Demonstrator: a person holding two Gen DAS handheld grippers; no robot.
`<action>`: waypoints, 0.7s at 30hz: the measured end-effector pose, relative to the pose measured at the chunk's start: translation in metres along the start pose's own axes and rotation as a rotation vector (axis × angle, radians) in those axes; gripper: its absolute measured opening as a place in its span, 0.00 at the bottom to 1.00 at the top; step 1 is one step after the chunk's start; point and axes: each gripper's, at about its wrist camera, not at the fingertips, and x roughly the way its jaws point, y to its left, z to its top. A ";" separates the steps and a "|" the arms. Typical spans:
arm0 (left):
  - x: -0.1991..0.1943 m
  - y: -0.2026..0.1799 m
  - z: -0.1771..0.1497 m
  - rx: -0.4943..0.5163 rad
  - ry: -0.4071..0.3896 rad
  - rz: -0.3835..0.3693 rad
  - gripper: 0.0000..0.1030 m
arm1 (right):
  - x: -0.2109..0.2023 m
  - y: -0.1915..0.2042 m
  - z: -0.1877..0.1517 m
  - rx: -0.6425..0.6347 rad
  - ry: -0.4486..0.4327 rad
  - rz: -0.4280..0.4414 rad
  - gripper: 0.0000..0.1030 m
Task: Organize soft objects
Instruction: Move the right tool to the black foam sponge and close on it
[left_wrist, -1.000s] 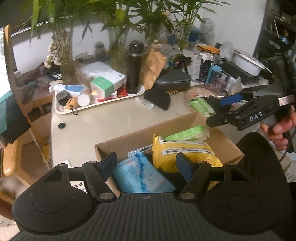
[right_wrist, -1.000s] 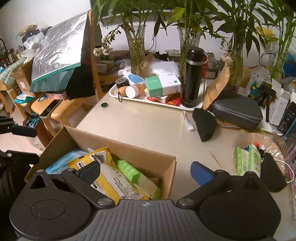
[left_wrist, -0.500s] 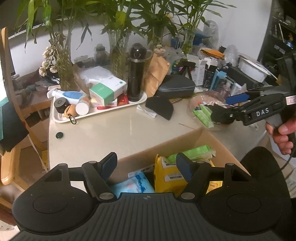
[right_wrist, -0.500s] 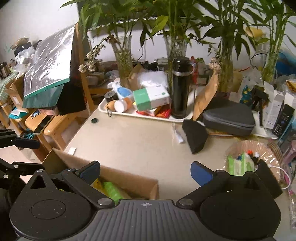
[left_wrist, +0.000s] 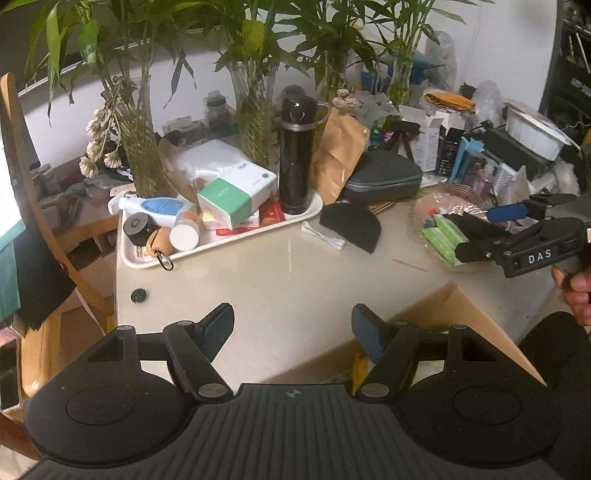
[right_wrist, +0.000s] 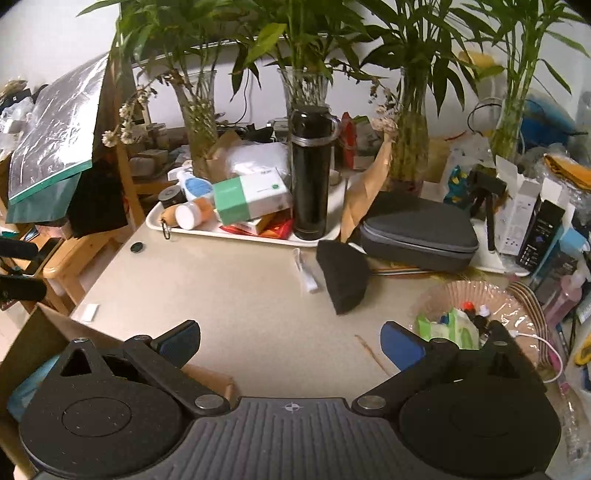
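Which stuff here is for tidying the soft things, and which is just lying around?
For the job:
brown cardboard box
green soft packs in the clear plastic bag
left gripper, right gripper, both open and empty

Just lying about:
tall black flask
white tray
grey zip case

Before me, bare tabletop (right_wrist: 236, 295) between cardboard box (left_wrist: 461, 306) and crowded tray (right_wrist: 236, 230), black pouch (right_wrist: 343, 275) beside.

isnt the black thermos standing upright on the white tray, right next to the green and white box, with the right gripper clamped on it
Not quite. The black thermos does stand upright on the white tray beside the green and white box, but the right gripper is not clamped on it. The right wrist view shows its jaws open and empty over the bare table, well short of the tray.
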 end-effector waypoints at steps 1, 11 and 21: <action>0.003 0.002 0.002 0.005 0.002 0.002 0.68 | 0.004 -0.002 -0.001 0.000 -0.001 0.000 1.00; 0.039 0.015 0.029 0.057 0.033 0.000 0.68 | 0.053 -0.027 -0.002 0.043 -0.008 -0.026 1.00; 0.070 0.015 0.052 0.130 0.058 0.008 0.68 | 0.103 -0.045 -0.004 0.049 -0.013 -0.045 1.00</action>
